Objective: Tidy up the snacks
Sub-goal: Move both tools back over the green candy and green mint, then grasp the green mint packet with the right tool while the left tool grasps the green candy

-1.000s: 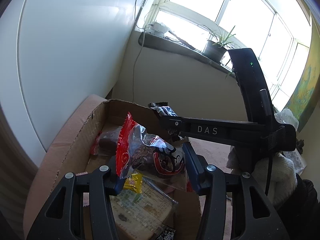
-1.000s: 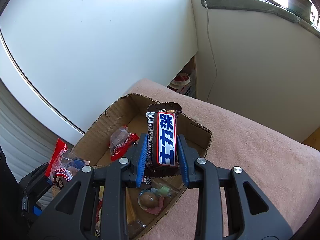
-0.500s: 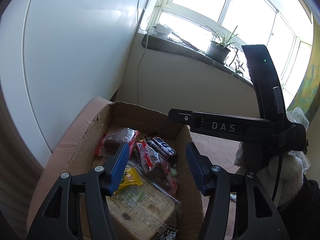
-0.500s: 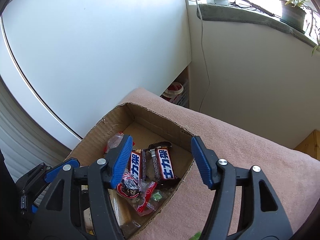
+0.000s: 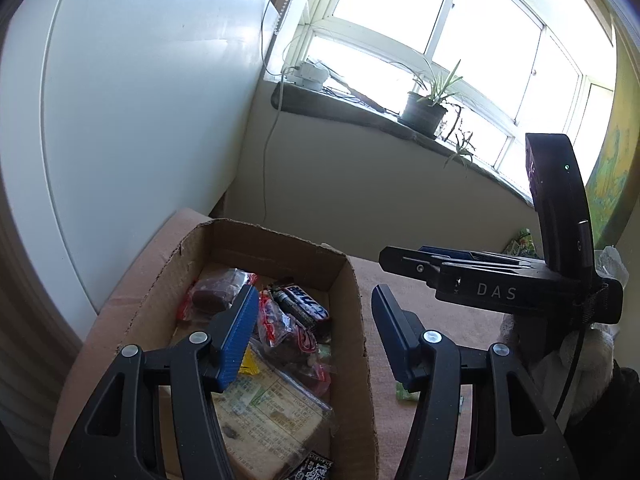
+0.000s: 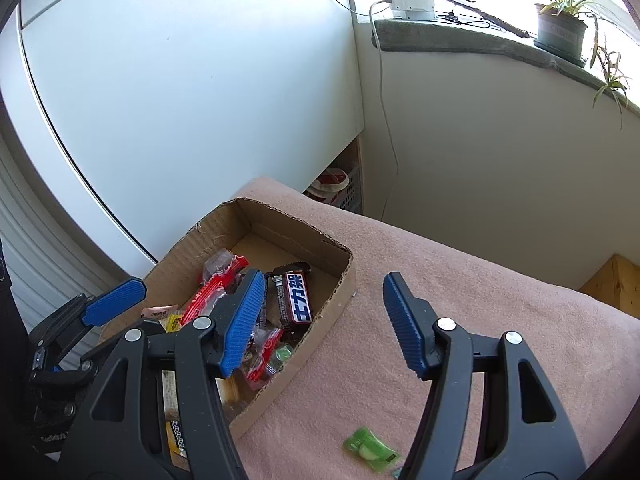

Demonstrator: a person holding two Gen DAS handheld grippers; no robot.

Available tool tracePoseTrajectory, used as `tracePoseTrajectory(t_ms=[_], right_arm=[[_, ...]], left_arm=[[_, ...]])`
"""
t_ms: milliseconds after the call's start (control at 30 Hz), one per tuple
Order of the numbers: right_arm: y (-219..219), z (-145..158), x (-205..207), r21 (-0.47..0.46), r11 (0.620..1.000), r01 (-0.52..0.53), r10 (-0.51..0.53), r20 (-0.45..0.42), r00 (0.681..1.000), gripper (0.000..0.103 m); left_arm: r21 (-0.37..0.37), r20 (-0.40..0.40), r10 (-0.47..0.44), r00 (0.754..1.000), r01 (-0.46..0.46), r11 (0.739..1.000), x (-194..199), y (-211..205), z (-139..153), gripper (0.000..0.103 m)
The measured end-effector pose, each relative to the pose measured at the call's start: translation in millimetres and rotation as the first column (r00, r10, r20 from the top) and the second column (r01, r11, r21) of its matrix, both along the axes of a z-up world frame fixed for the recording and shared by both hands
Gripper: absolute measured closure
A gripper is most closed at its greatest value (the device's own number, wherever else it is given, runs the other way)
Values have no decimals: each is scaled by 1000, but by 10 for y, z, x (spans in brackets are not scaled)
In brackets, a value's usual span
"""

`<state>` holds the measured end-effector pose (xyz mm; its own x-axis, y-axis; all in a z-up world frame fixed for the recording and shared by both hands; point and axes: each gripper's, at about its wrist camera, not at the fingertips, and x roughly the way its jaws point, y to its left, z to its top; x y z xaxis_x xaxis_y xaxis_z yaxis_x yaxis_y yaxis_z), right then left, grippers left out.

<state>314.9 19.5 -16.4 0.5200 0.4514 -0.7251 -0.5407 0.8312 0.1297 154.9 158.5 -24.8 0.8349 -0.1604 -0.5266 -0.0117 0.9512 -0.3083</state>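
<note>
Your left gripper hangs over the box with its jaws wide and nothing between them. Your right gripper is also spread wide and empty, its left finger over the box, its right finger over the pink cloth.

Box contents, left to right: a brown snack in a red-edged wrapper at the far left; a red-and-clear packet in the middle; a dark bar with blue-and-white lettering toward the right wall. A large labelled clear pack lies at the near end.

Right of the box, a green packet lies on the cloth.
</note>
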Motion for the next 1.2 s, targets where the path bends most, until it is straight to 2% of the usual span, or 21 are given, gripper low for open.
tracePoseTrajectory(t_ms=[300,633,667,700,733,800,867,1000,1200], right_arm=[[-663,-179,-203,-51,998,36,-37,-25,999,39],[-1241,-591,-512,-109,994,29,-38,-90,995,39],[-1268,-621,-540,-110,994,20,-31,-94,995,39],[-1287,-655,-565,-112,994,9,-20,-102,995,39],[-1300,-699,-599,-114,993,-8,-5,-113,994,45],[-1284,-779,-649,-124,991,-47,30,-130,991,52],[-1246,-855,-702,-135,988,-81,62,-138,989,56],[-1180,-999,-742,-140,982,-128,107,-150,983,58],[-1103,-1044,-731,-182,972,-150,134,-98,986,59]], left_arm=[[-12,-1,-98,995,98,995,-9,-356,7,45],[-20,-82,-262,962,261,965,-11,-977,-242,45],[-13,-90,-274,958,274,962,-9,-1033,-271,45],[-10,-98,-285,954,285,958,-13,-1082,-303,51],[-14,-110,-293,950,294,956,-7,-1121,-342,56],[-50,-143,-321,936,317,947,9,-1176,-442,59],[-63,-179,-337,924,331,941,15,-1232,-551,59],[-68,-223,-331,917,324,944,56,-1300,-674,59],[-83,-281,-306,910,295,952,180,-1295,-797,59]])
